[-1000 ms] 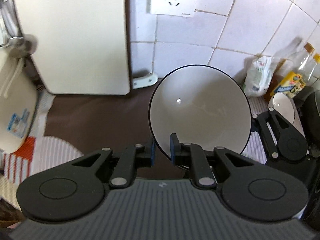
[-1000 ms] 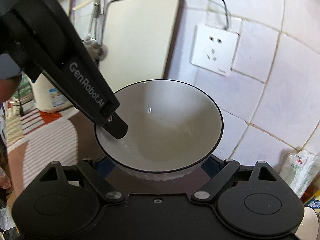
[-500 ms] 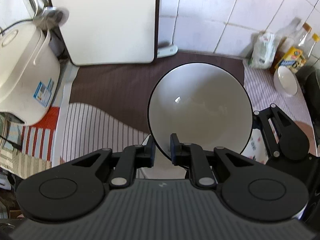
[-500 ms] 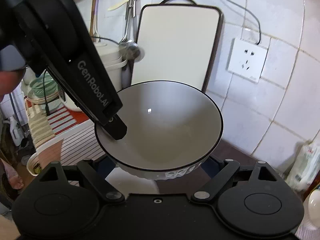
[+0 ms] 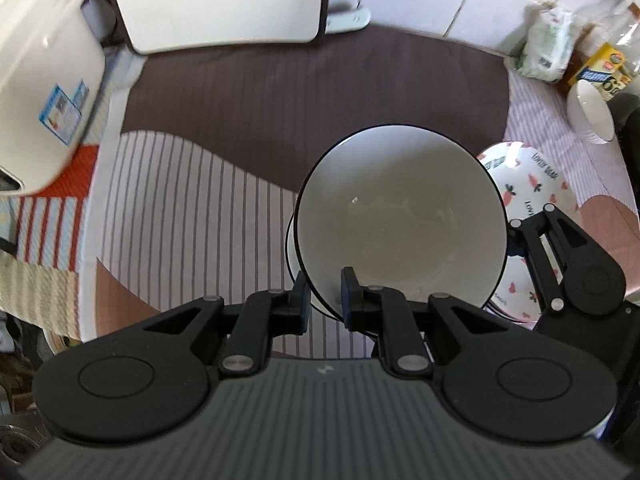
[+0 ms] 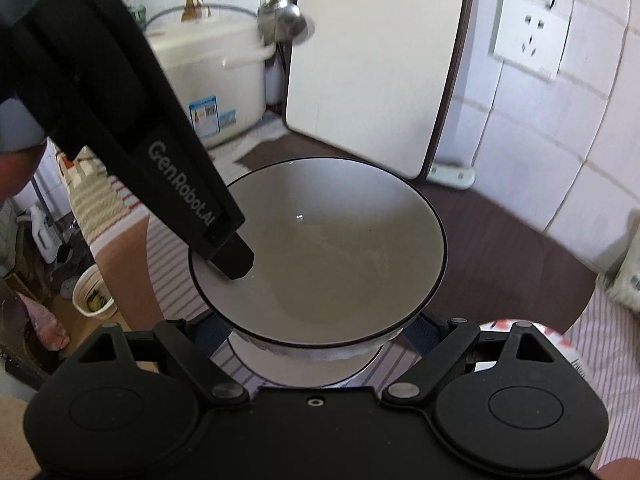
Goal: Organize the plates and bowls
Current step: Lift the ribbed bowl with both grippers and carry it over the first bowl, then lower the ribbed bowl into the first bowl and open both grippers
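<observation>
A white bowl with a black rim (image 5: 400, 220) is held by its near rim in my left gripper (image 5: 325, 298), which is shut on it. It hangs just above another white bowl (image 5: 291, 252) whose edge shows under it. My right gripper (image 6: 316, 330) is open, its fingers on either side of the bowl's ribbed underside (image 6: 316, 354). The held bowl also shows in the right wrist view (image 6: 320, 240), with my left gripper's finger (image 6: 232, 256) inside its rim. A patterned plate (image 5: 528, 188) lies to the right, partly under the bowl.
A white rice cooker (image 5: 40, 76) stands at the left. A cutting board (image 5: 224, 0) leans on the tiled wall. A small white bowl (image 5: 590, 110), bottles and a bag (image 5: 546, 46) stand at the back right. Striped mats (image 5: 180, 216) cover the counter.
Both grippers have come down toward the counter with the bowl. The wall has dropped out of view, and the second bowl and patterned plate now show under it.
</observation>
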### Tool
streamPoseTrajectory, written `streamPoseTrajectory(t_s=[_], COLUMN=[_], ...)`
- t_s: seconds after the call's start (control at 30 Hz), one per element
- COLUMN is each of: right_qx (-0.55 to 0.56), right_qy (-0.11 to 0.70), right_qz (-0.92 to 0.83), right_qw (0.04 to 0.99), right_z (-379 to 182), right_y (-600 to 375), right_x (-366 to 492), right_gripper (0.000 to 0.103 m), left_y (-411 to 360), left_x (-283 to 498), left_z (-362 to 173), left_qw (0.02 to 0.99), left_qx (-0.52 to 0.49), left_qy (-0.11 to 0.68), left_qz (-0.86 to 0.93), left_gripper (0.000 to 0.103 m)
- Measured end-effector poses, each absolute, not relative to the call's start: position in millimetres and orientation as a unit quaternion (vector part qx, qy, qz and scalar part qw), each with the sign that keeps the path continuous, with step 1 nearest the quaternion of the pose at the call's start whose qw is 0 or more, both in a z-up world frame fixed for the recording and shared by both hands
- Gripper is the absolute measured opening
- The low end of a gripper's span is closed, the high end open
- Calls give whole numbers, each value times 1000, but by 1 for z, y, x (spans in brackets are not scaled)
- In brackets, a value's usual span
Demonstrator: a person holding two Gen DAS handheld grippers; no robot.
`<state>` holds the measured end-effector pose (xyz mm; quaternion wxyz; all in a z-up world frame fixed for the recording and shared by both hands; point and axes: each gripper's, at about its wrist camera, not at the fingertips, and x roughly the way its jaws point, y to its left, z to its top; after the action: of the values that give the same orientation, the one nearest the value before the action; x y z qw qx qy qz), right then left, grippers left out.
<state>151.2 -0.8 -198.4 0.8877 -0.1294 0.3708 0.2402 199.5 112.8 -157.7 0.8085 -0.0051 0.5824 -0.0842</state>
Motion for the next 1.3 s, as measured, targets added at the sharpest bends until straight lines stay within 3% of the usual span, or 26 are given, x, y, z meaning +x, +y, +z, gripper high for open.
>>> streamPoseTrajectory(t_s=[0.47, 0.77, 1.0, 1.1, 1.3], right_qx=[-151, -214, -172, -163, -134], right_qy=[426, 427, 443, 440, 410], right_qz=[238, 217, 249, 246, 235], right_qw=[860, 851, 844, 848, 871], right_z=[-220, -213, -209, -207, -190], right_y=[15, 25, 11, 6, -13], right_x=[171, 164, 160, 158, 140], right_gripper=[94, 94, 95, 95, 95], left_y=[116, 109, 112, 112, 112], left_x=[219, 216, 210, 207, 196], left_z=[-193, -191, -199, -198, -176], left_qw=[788, 806, 811, 813, 814], left_qx=[-15, 15, 12, 12, 16], left_qy=[612, 589, 582, 580, 578], left_qz=[-60, -57, -51, -47, -57], left_gripper=[18, 14, 13, 17, 37])
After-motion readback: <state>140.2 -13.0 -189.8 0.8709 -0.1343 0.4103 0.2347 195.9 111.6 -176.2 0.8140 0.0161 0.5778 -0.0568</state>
